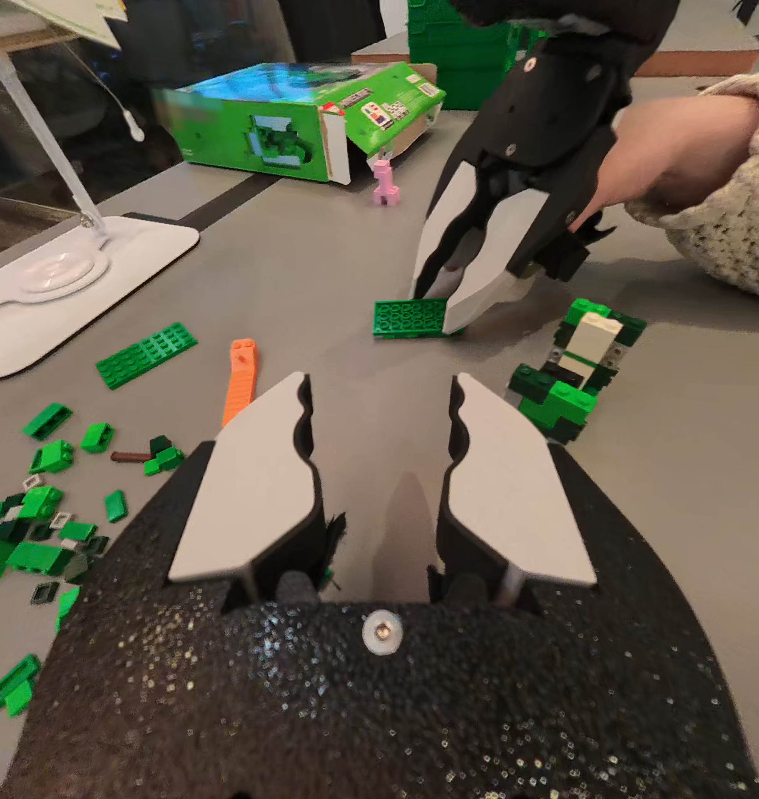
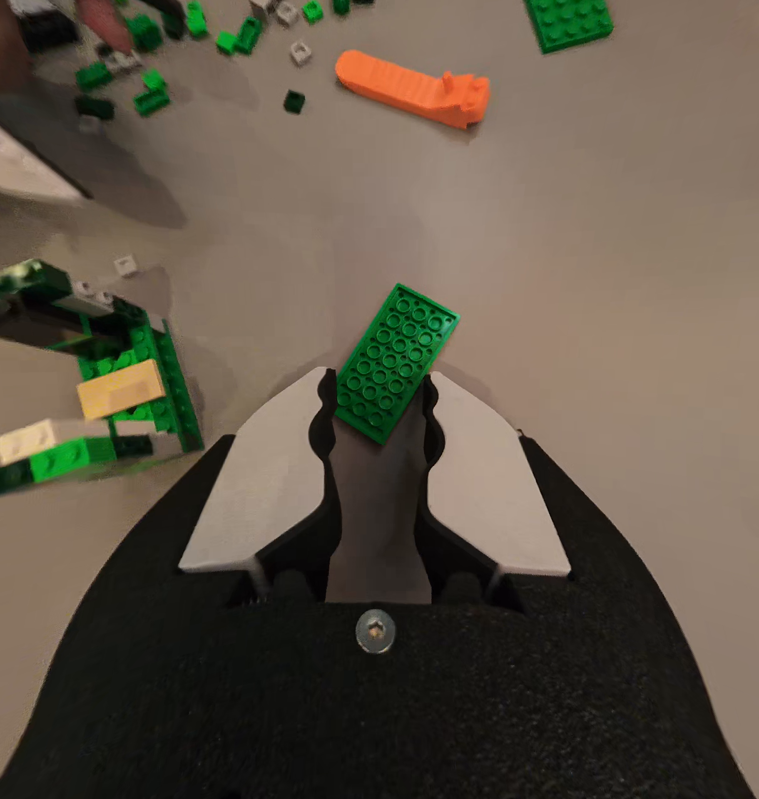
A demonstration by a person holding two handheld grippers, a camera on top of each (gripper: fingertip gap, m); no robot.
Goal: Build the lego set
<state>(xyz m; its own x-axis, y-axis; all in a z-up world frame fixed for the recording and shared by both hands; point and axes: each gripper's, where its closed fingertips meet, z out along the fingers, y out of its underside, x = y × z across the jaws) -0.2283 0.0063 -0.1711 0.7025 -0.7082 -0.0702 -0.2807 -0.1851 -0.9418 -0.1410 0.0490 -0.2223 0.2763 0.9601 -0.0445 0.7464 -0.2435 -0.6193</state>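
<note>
Right wrist view: your right gripper [image 2: 379, 380] jaws stood apart, straddling upturned green plate [image 2: 397, 363], not clamped. Left gripper [image 1: 379, 389] jaws wide, empty. Risk: skewed plate could slip when closing.

Right tongs [image 2: 379, 378] spread around upturned green plate [image 2: 395, 362], orange separator [image 2: 416, 93] beyond

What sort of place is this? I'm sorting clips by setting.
Probably an office or lab workspace, not a home: a plain grey table, a white desk-lamp base, green storage crates behind, plus the opened green set box.
</note>
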